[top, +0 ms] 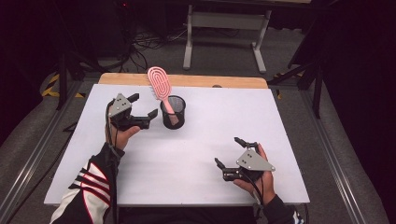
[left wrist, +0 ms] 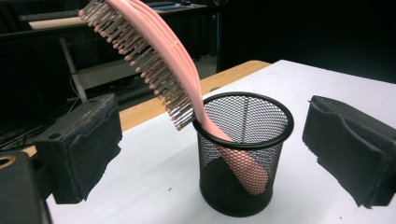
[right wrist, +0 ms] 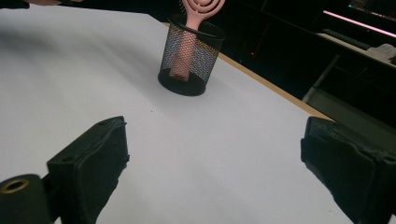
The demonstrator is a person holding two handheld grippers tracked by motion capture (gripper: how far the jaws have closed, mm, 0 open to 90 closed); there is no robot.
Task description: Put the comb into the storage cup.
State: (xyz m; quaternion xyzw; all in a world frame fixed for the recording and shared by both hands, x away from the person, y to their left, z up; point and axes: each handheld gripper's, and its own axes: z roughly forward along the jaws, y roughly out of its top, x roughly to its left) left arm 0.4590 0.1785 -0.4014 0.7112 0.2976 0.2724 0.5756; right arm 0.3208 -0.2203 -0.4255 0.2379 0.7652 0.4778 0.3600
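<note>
**A:** Hairbrush [top: 160, 84] first: the pink one stands handle-down in the black mesh cup [top: 173, 113], and its head leans out over the rim toward the far-left edge of the table. From your left gripper view you can see the bristles [left wrist: 140, 60] facing down and to the left, with the handle resting against the inside of the cup at the bottom.

**B:** Where is the cup relative to your hands?

**A:** It sits on the white tabletop [top: 210, 154], in the far half and left of centre. Your left gripper [top: 144, 106] is just beside it on the left, jaws pointed at it. The cup stands between the two jaws in that gripper's own view, but neither pad touches the mesh.

**B:** So the left one has nothing in it?

**A:** Correct. Your left jaws are spread wide, wider than the cup, and hold nothing. The foam pads [left wrist: 79, 144] are clear of both cup and brush.

**B:** And the right?

**A:** Your right gripper [top: 228, 155] is near the front edge of the table, right of centre, well apart from the cup. Its jaws are also spread wide and empty, with bare tabletop between them. In the right gripper view the cup and brush sit farther off, toward the wooden edge [right wrist: 261, 79] of the table.
</note>
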